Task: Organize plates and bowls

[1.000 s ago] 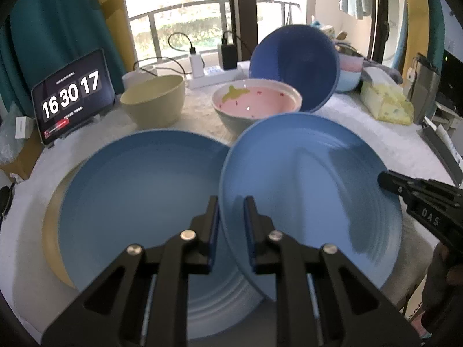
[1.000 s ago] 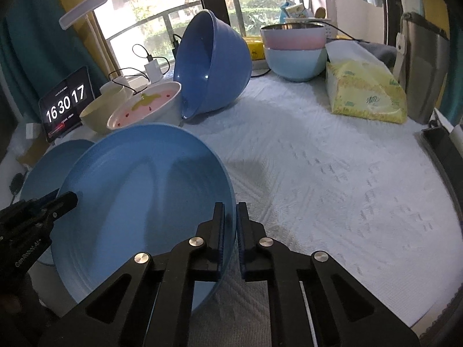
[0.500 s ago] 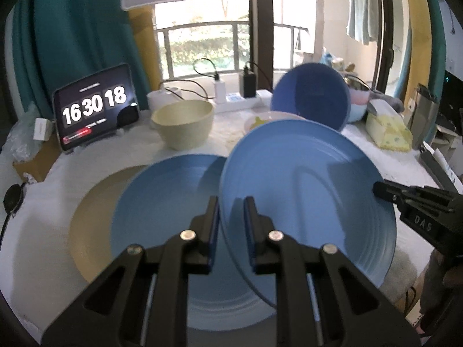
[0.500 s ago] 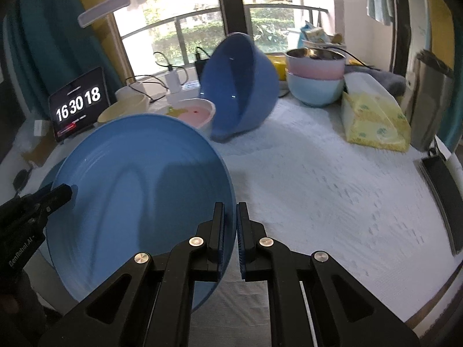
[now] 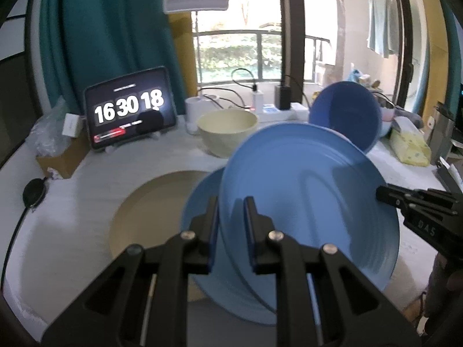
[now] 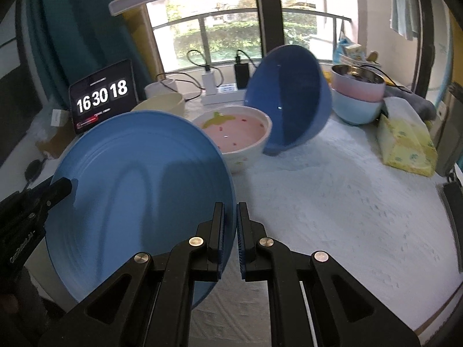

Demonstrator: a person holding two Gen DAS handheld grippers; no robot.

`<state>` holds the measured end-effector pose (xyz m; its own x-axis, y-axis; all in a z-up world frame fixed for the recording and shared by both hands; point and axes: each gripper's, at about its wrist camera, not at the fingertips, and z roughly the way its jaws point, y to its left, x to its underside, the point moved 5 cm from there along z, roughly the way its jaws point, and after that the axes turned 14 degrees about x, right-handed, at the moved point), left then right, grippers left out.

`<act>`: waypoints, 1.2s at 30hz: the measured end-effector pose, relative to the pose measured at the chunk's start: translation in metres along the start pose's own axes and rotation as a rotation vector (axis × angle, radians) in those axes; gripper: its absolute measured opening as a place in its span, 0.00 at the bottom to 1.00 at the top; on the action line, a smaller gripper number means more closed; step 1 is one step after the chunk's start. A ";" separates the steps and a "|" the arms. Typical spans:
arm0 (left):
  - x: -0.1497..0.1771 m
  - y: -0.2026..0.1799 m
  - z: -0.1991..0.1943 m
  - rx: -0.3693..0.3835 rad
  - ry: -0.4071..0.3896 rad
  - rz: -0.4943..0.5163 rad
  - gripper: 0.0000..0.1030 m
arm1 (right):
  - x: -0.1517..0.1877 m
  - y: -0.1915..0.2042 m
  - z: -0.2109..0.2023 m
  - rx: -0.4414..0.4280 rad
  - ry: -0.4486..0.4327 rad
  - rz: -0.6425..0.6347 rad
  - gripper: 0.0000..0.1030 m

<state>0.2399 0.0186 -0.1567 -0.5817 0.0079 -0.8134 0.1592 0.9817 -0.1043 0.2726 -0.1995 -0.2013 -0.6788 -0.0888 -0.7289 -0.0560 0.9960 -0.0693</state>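
Both my left gripper (image 5: 230, 225) and right gripper (image 6: 230, 231) pinch opposite rims of the blue plate (image 5: 309, 190), tilted above the plate stack (image 5: 150, 202); uneven pulling could slip it.

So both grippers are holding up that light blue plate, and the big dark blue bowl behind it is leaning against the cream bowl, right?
Not quite. The left gripper and the right gripper do both hold the light blue plate, but the dark blue bowl leans against the pink bowl, not the cream bowl. The right wrist view shows it.
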 end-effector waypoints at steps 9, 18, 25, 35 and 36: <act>0.007 0.023 -0.002 -0.067 0.002 -0.013 0.17 | -0.001 0.028 0.009 -0.035 0.022 -0.041 0.09; 0.015 0.028 0.008 -0.088 0.040 -0.009 0.19 | 0.006 0.037 0.020 -0.030 0.059 -0.045 0.10; 0.020 0.027 0.020 -0.091 0.072 -0.004 0.19 | 0.012 0.038 0.033 -0.015 0.093 -0.050 0.11; 0.023 0.026 0.032 -0.089 0.104 -0.007 0.24 | 0.018 0.039 0.049 -0.019 0.121 -0.057 0.17; 0.023 0.026 0.033 -0.088 0.102 -0.007 0.24 | 0.018 0.039 0.050 -0.025 0.126 -0.056 0.18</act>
<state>0.2568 0.0378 -0.1971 -0.6616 0.0163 -0.7497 0.0872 0.9946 -0.0554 0.2946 -0.1625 -0.2515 -0.7604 -0.1442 -0.6333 -0.1130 0.9895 -0.0896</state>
